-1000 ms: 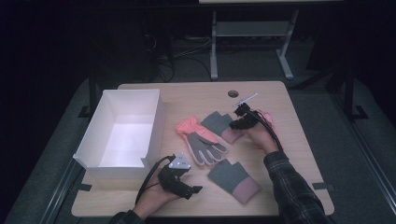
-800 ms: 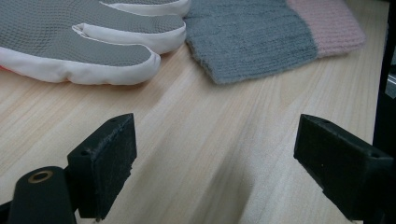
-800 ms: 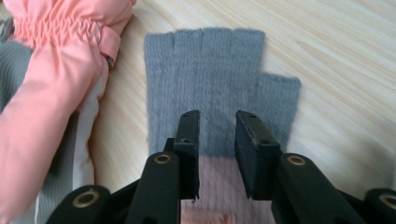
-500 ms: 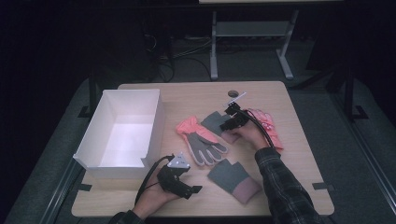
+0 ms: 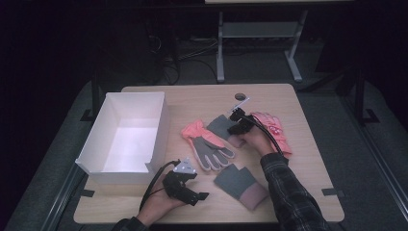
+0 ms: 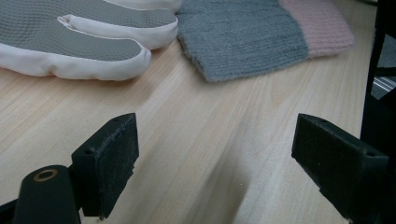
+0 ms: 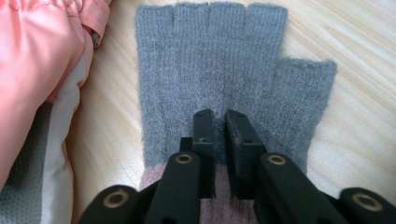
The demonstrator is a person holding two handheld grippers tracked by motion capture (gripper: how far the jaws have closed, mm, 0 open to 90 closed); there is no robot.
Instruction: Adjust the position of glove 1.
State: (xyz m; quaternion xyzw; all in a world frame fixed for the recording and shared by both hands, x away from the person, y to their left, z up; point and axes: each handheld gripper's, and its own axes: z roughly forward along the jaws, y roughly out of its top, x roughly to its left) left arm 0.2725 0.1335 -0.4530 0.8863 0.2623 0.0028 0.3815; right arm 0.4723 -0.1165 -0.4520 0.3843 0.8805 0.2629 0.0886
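While right gripper (image 7: 219, 119) jaws pinch grey fingerless glove (image 7: 233, 65), flat, left gripper (image 6: 215, 154) jaws wide

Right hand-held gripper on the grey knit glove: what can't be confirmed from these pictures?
- Right gripper view: the jaws of the right hand-held gripper cover the grey fingerless glove beneath; pinched fabric unconfirmed.
- High view: hand hides that glove's cuff.
- Pink glove: print too small.

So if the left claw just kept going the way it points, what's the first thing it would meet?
Probably the near grey-and-pink knit glove: the left claw is open over bare table, and that glove lies ahead between its jaws, with the white-edged work glove off to one side. Depth is uncertain.
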